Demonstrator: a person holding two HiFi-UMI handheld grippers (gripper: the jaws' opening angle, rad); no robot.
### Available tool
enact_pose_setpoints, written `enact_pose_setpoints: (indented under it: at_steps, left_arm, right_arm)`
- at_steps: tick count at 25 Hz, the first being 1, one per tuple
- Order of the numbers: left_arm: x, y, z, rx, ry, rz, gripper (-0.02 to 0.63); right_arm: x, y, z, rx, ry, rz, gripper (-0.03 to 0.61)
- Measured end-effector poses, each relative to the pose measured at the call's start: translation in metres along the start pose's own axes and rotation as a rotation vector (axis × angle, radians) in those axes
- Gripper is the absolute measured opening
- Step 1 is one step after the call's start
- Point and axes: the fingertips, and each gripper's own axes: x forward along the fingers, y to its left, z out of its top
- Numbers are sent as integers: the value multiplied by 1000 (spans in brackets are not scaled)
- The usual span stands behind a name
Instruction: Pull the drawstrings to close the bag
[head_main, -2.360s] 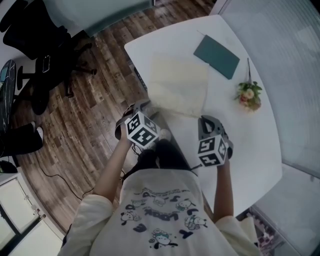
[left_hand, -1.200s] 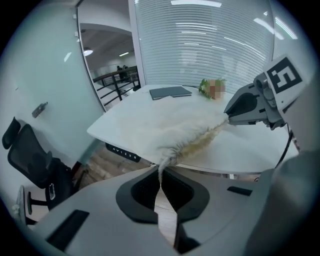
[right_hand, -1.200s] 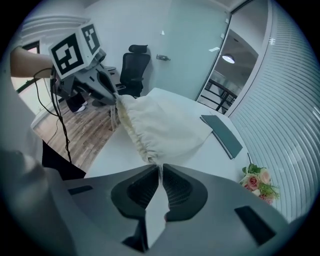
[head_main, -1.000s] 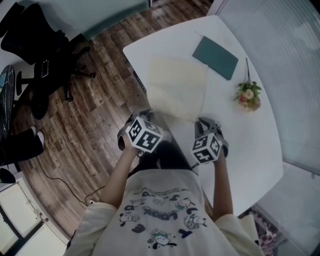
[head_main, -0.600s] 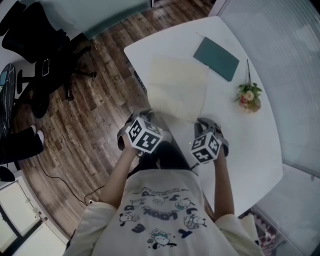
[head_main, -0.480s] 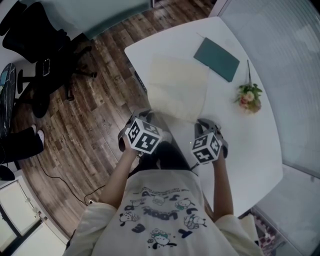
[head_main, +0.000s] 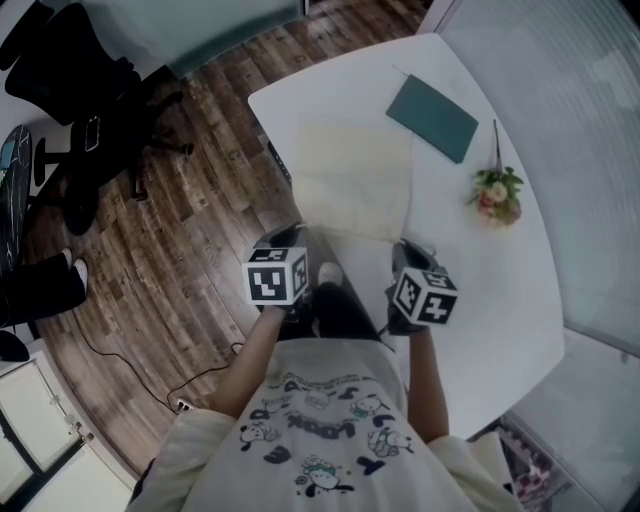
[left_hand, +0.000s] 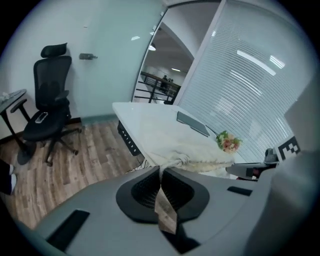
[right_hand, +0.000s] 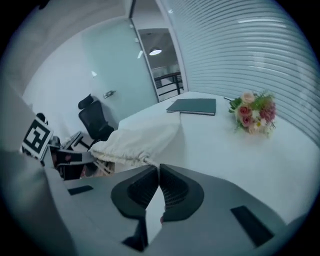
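Note:
The cream cloth bag (head_main: 352, 178) lies flat on the white table (head_main: 500, 290), its mouth toward me and gathered into puckers. In the left gripper view, my left gripper (left_hand: 161, 169) is shut on a drawstring (left_hand: 176, 161) that runs from the bag's bunched corner into the jaws. A tan strip hangs out behind the pads. In the right gripper view, my right gripper (right_hand: 157, 167) is shut on the other drawstring (right_hand: 145, 161) at the gathered mouth of the bag (right_hand: 142, 137). From above, the left gripper (head_main: 290, 238) and right gripper (head_main: 408, 250) flank the bag's near edge.
A dark green notebook (head_main: 433, 117) lies at the table's far side and a small flower bouquet (head_main: 497, 192) to the right. The table's left edge drops to a wooden floor (head_main: 190, 230). Black office chairs (head_main: 80, 90) stand at the far left.
Both grippers have turned and drawn slightly outward and back toward me. The bag's near edge has puckered narrower. The jaws stay shut on the strings.

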Motion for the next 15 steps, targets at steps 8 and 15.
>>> enact_pose_setpoints:
  at_steps: [8,15]
  left_arm:
    - [0,6,-8,266,132,73,46]
    - [-13,7,2,819,224,284,46]
  right_arm:
    - [-4,3,4,-311,63,-133,19]
    - [-12,15,20,-771,74,-280,20]
